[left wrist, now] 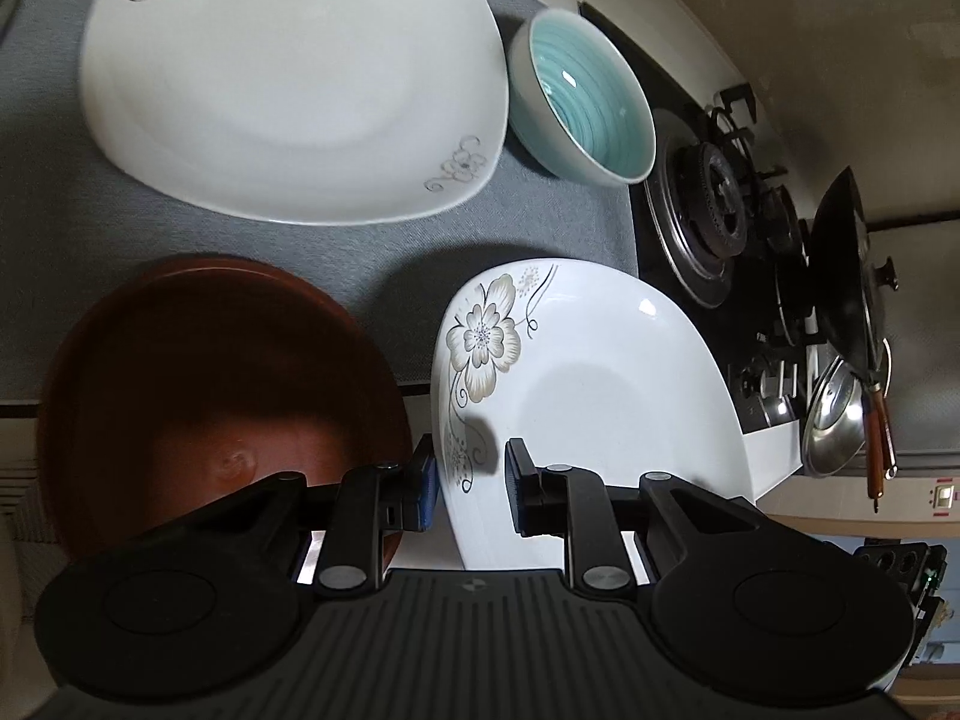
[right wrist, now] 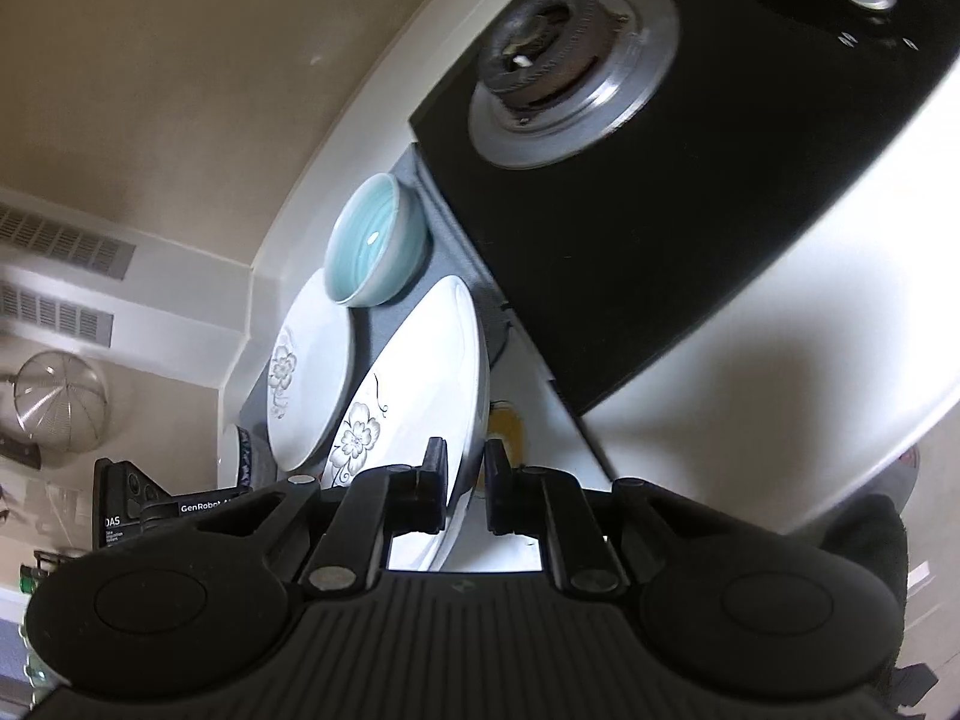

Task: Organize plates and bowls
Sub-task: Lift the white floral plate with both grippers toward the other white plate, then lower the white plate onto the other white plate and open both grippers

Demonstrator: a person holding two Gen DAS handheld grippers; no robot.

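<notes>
Now | left claw [left wrist: 469, 483] straddles flowered plate [left wrist: 588, 396] rim | right claw [right wrist: 465, 489] likewise

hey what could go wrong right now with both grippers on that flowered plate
1. Both the left gripper and the right gripper straddle only the rim of the flowered plate; glazed ceramic might slip from such narrow holds.
2. The plate sits partly past the grey mat, so tilting it may knock the brown dish beside it.
3. The stove burner lies close by; a wide swing could strike it.
</notes>
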